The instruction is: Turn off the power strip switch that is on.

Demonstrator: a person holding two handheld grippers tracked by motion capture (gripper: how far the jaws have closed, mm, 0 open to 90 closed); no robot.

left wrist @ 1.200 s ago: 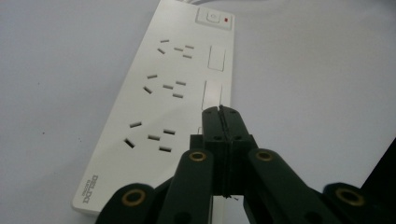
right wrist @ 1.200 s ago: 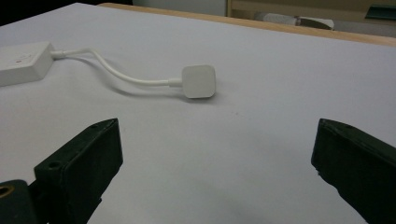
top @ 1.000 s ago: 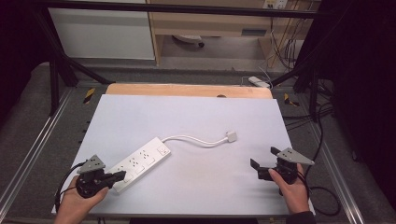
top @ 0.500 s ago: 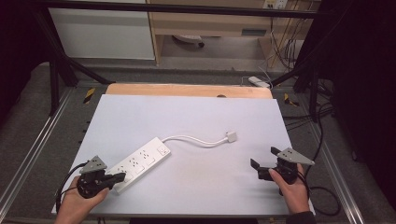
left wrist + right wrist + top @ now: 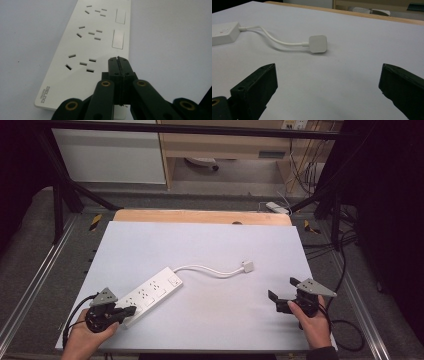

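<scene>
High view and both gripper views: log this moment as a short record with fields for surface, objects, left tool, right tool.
surface: white table
objects: white power strip, its cord ending in a plug lying loose
left tool: jaws shut, tips over the strip's near end, beside a switch; contact unclear
right tool: jaws wide open, empty, aimed at the plug, well short of it

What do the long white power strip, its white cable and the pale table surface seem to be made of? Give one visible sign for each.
Long white power strip: likely hard moulded plastic, satin finish; crisp socket slots and soft sheen.
White cable: probably flexible rubbery or PVC sheathing; it lies in smooth curves.
Pale table surface: looks like a matte sheet or laminate, uncertain which; even, glare-free, over a wooden edge at the far side.
</scene>
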